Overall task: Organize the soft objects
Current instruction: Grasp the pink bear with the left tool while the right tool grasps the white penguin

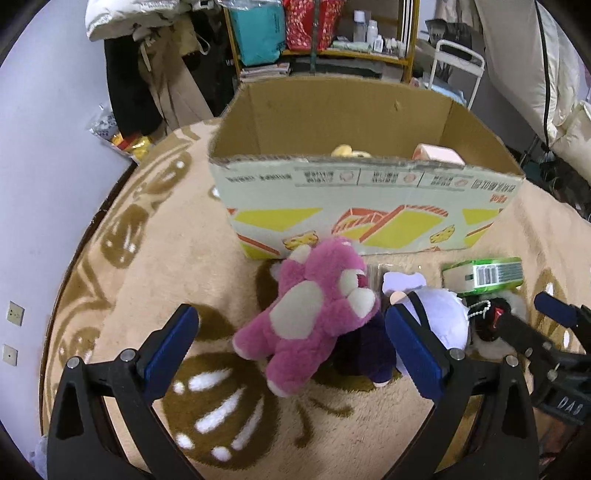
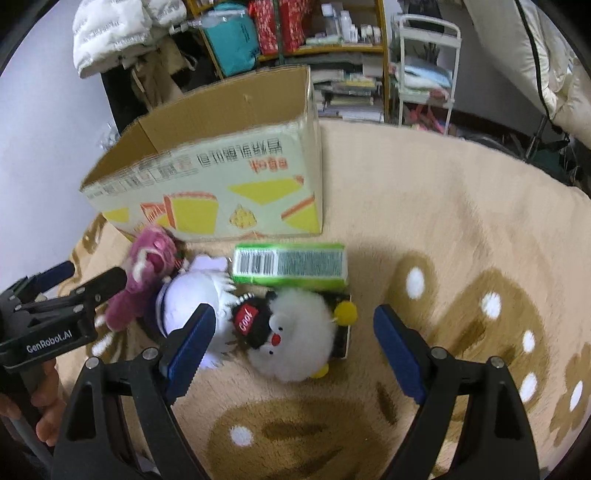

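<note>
Pink bear (image 1: 314,314): lies on blanket (image 1: 147,266), just near of box (image 1: 365,210), long axis running near-left to far-right. Left gripper (image 1: 291,350): fingers spread, empty, bear between them. Right gripper (image 2: 295,350): spread, empty, straddling white puffball (image 2: 291,343).

A yellow metal shelf unit (image 2: 295,48) at 12 o'clock holds a teal padded bag (image 2: 232,40), red patterned gift bags (image 2: 277,22) and small white bottles (image 2: 341,20). A white tubular rack (image 2: 424,70) stands at 1 o'clock. A white quilted jacket (image 2: 114,29) hangs at 11 o'clock.
</note>
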The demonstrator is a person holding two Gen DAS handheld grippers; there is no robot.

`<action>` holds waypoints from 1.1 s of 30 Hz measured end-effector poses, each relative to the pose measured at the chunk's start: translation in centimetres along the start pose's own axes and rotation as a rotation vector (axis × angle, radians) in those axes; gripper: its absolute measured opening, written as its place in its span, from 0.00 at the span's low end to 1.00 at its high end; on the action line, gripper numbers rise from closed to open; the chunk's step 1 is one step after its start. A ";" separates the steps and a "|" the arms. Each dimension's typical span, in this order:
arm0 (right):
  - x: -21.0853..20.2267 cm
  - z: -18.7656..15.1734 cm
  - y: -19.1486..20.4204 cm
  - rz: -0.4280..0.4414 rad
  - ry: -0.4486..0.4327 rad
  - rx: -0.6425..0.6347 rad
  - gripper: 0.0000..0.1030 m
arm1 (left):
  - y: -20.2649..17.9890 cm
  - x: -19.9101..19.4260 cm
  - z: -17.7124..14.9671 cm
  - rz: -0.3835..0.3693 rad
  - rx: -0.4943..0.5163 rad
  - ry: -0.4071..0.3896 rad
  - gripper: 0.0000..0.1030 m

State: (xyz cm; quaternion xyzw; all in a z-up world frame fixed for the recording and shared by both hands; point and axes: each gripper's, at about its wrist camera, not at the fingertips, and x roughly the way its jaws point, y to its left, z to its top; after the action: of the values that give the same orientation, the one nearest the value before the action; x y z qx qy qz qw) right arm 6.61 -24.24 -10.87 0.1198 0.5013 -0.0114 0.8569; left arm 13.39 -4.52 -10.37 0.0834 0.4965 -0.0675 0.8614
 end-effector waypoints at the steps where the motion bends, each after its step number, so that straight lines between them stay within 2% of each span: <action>1: 0.4 -0.1 0.1 -0.006 0.016 -0.003 0.89 | -0.1 0.4 0.0 -0.001 0.001 0.008 0.97; 8: 2.0 -0.3 0.0 -0.013 0.071 0.007 0.88 | -0.8 2.7 0.1 0.037 0.021 0.054 0.97; 10: 2.3 -0.3 -0.1 -0.005 0.085 0.015 0.81 | -0.8 3.5 0.1 0.048 0.015 0.071 0.97; 14: 2.8 -0.5 0.1 0.002 0.110 0.007 0.73 | -0.3 4.8 0.3 0.039 -0.008 0.097 0.97; 19: 3.2 -0.5 0.7 -0.017 0.116 -0.018 0.62 | 0.5 6.1 0.6 -0.002 -0.063 0.121 0.97; 22: 3.7 -0.6 0.7 -0.018 0.134 -0.016 0.60 | 1.5 7.3 0.7 -0.035 -0.124 0.153 0.97; 24: 3.8 -0.6 0.7 -0.016 0.137 -0.015 0.60 | 1.8 7.7 0.8 -0.045 -0.144 0.157 0.94; 27: 3.8 -0.6 0.8 -0.018 0.144 -0.023 0.60 | 1.5 7.5 0.8 -0.049 -0.122 0.142 0.87; 31: 4.2 -0.6 0.5 -0.004 0.159 0.001 0.60 | 1.2 7.6 0.6 -0.042 -0.116 0.123 0.86; 32: 4.2 -0.7 0.4 0.002 0.162 0.009 0.60 | 1.1 7.5 0.6 -0.042 -0.115 0.121 0.84; 33: 4.4 -0.4 0.0 0.007 0.165 0.013 0.60 | 1.0 7.5 0.5 -0.047 -0.109 0.117 0.78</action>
State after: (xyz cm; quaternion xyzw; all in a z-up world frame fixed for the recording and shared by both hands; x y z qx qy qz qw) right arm 8.46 -23.67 -14.90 0.1276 0.5698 -0.0017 0.8118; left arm 17.75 -3.89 -16.49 0.0288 0.5508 -0.0555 0.8323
